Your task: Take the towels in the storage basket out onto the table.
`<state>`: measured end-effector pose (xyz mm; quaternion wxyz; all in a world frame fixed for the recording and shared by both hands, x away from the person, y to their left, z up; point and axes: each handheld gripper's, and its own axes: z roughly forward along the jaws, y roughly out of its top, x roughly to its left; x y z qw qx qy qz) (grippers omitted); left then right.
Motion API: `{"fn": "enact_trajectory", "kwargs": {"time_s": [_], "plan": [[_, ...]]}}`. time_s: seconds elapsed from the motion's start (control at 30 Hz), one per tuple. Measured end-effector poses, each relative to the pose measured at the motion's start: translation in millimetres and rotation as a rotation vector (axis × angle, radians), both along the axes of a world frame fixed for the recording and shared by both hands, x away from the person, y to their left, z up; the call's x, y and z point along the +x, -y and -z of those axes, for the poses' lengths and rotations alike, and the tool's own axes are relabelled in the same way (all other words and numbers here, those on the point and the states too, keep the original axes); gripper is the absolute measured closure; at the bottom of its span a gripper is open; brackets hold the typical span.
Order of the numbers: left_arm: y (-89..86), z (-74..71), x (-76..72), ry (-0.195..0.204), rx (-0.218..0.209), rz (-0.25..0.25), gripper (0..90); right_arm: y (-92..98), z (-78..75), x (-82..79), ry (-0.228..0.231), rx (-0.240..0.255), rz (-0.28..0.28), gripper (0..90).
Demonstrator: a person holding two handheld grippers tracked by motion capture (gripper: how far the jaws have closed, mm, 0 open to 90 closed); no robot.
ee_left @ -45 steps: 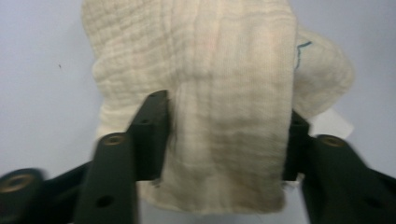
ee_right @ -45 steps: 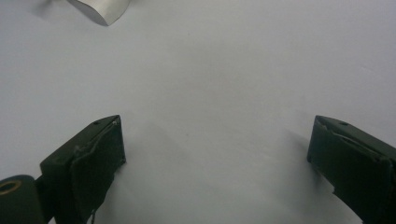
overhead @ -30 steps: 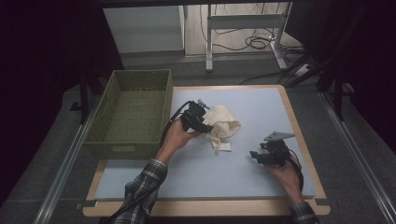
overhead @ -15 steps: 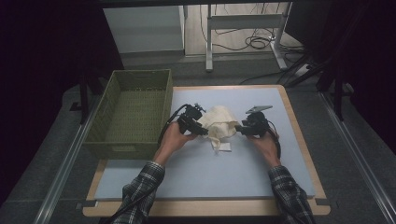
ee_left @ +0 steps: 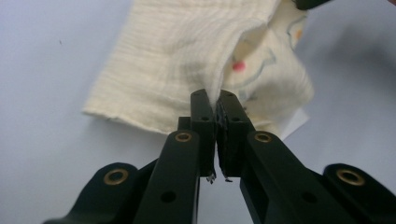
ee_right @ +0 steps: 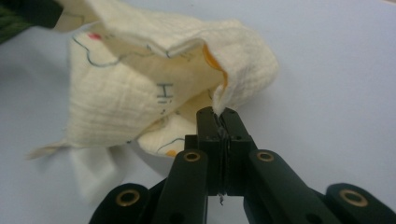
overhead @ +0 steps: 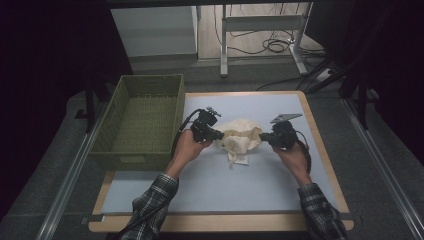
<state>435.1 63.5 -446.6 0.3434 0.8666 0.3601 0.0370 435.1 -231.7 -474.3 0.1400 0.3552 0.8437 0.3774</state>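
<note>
A crumpled cream muslin cloth (overhead: 240,137) with printed drawings lies on the pale blue mat (overhead: 260,190) at mid table. My left gripper (overhead: 218,135) holds the cloth's left edge; its jaws have just been closing and now pinch a fold of the cloth (ee_left: 196,56) between the pads. My right gripper (overhead: 264,138) is at the cloth's right edge; its jaws have also just closed, and a corner of the cloth (ee_right: 140,93) is clamped at their tips. The cloth hangs bunched between the two grippers.
A green woven basket (overhead: 125,155) stands open at the left of the mat, close to my left hand. The table's wooden edge (overhead: 320,150) runs along the right. A metal stand and cables (overhead: 260,40) lie on the floor beyond the table.
My right gripper has come in from the mat's right side to the cloth's right edge and closed on it. My left gripper has closed on the cloth's left edge.
</note>
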Motion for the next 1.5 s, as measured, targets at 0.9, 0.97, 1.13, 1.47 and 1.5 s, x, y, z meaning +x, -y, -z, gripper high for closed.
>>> {"fn": "enact_trajectory", "kwargs": {"time_s": [0.9, 0.97, 1.13, 1.47, 1.5], "plan": [[-0.8, 13.6, 24.0, 0.071, 0.043, -0.182, 43.2, 24.4, -7.6, 2.8, -0.067, 0.002, 0.012, 66.0], [-3.0, 16.1, 19.7, 0.073, 0.041, -0.188, 41.1, 12.7, -2.8, -8.0, -0.084, 0.024, -0.043, 62.3], [-8.8, 19.7, 14.6, 0.071, 0.023, -0.2, 37.2, -23.2, 7.6, -24.9, -0.099, 0.021, -0.15, 47.3], [-6.6, 18.5, 4.4, 0.084, 0.0, -0.168, 36.8, -54.8, 16.3, -30.1, -0.013, -0.137, -0.13, 86.3], [-5.7, 18.2, 3.1, 0.085, -0.012, -0.173, 36.8, -54.8, 16.3, -30.1, -0.013, -0.137, -0.13, 86.3]]}}
